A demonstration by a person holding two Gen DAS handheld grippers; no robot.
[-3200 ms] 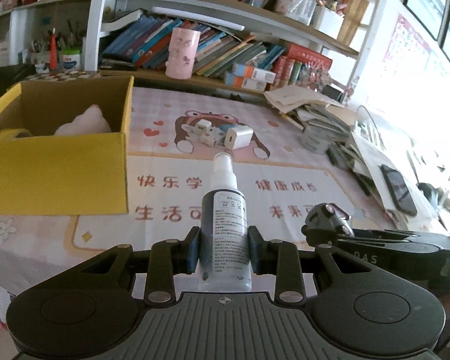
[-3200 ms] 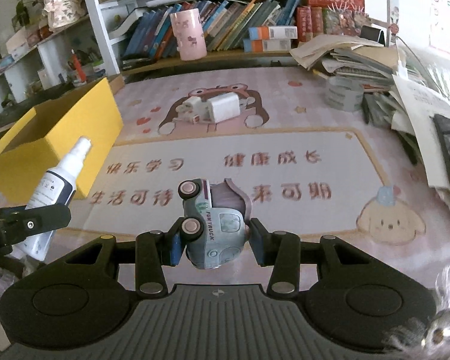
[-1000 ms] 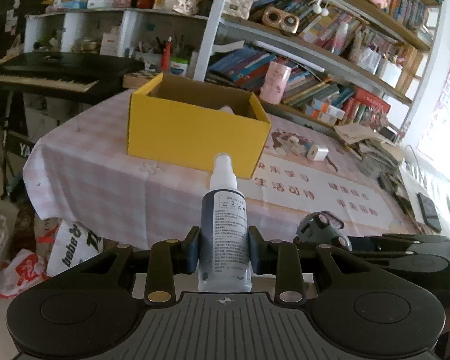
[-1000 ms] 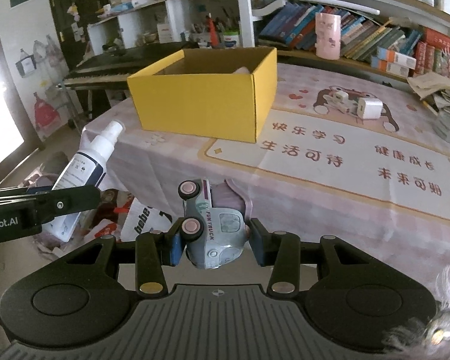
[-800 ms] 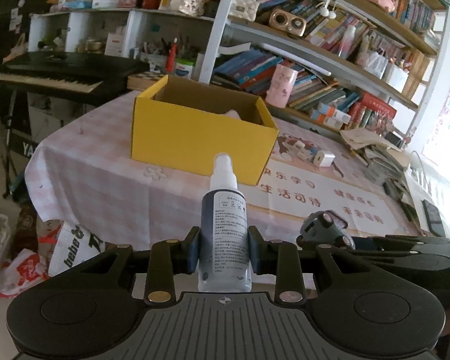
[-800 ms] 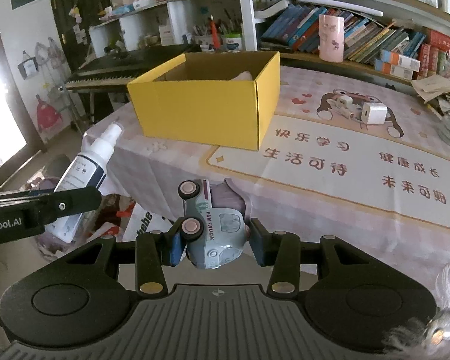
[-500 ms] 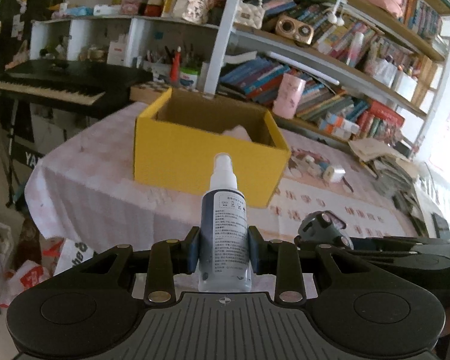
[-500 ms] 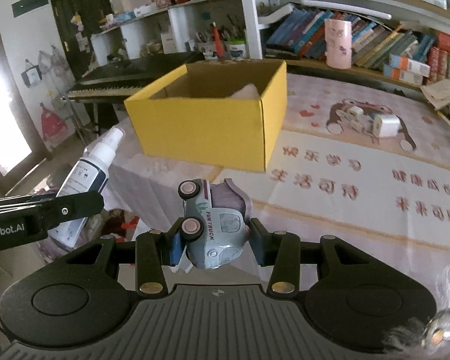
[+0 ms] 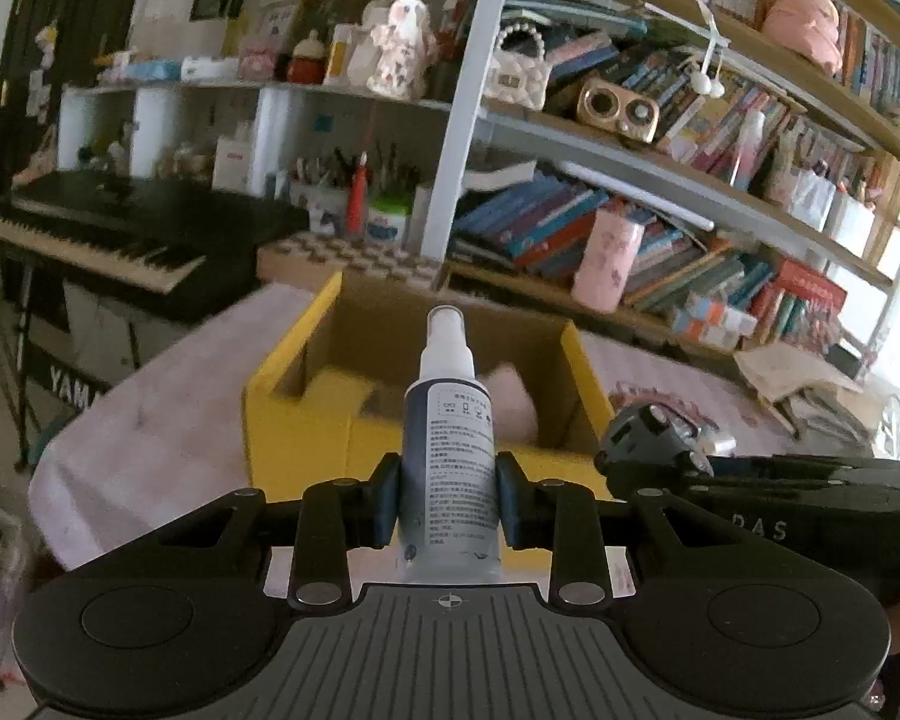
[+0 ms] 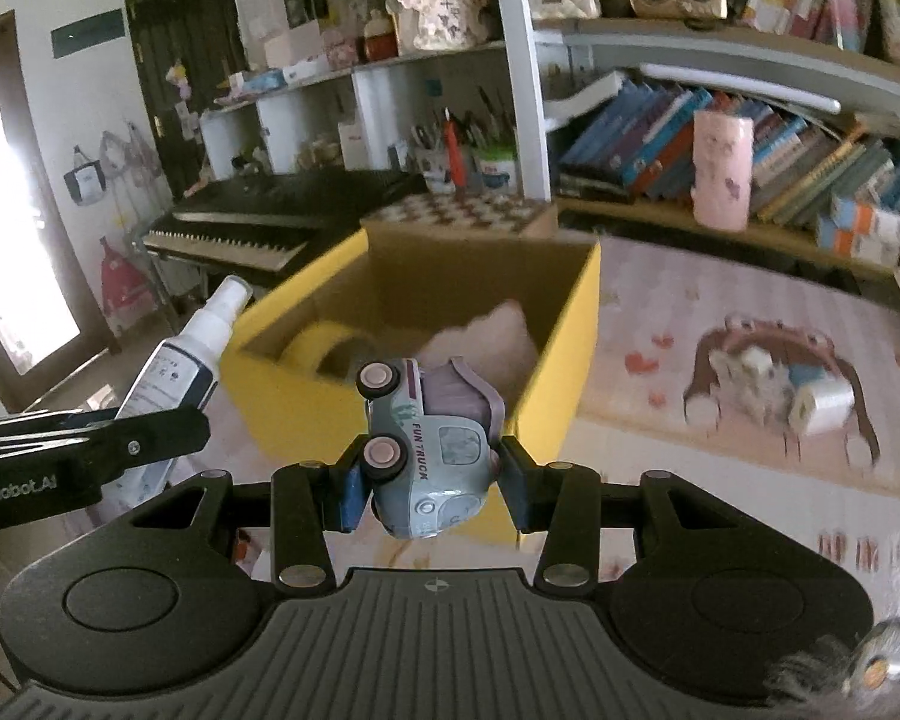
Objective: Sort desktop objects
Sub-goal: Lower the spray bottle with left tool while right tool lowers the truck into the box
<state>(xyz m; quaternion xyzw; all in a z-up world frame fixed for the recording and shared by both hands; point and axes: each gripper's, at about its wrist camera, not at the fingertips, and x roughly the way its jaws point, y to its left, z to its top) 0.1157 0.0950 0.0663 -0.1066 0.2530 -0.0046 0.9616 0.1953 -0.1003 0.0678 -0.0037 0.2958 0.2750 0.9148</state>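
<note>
The left gripper [image 9: 448, 495] is clenched on a slim spray bottle with a dark blue printed label and white nozzle [image 9: 450, 450], held upright between its black pads, while the right gripper [image 10: 429, 489] grips a pale blue toy van lettered "FUN TRUCK" with pink wheels and a mauve roof [image 10: 429, 450], tipped nose-down on its side between the fingers.

Compared with half a second ago, both cameras sit closer to the open yellow cardboard box [image 9: 306, 420] and look down into it rather than at its front wall; in the left wrist view the bottle's nozzle now overlaps the box's brown interior, where earlier it stood against the yellow front. In the right wrist view the box has grown larger and the toy van now covers part of its near rim.

Inside the box, a roll of yellow tape [image 10: 324, 345] lies at the left and a soft pale pink object [image 10: 492, 333] at the right; motion blur leaves the pink object's form unclear, and the van and the bottle each hide part of it. The pink patterned tablecloth [image 10: 660, 420] and the white charger plugs [image 10: 816, 402] on its bear print are smeared by blur. The box's lower front is cut off behind both grippers. The left gripper's arm and the bottle also show at the left edge of the right wrist view.
</note>
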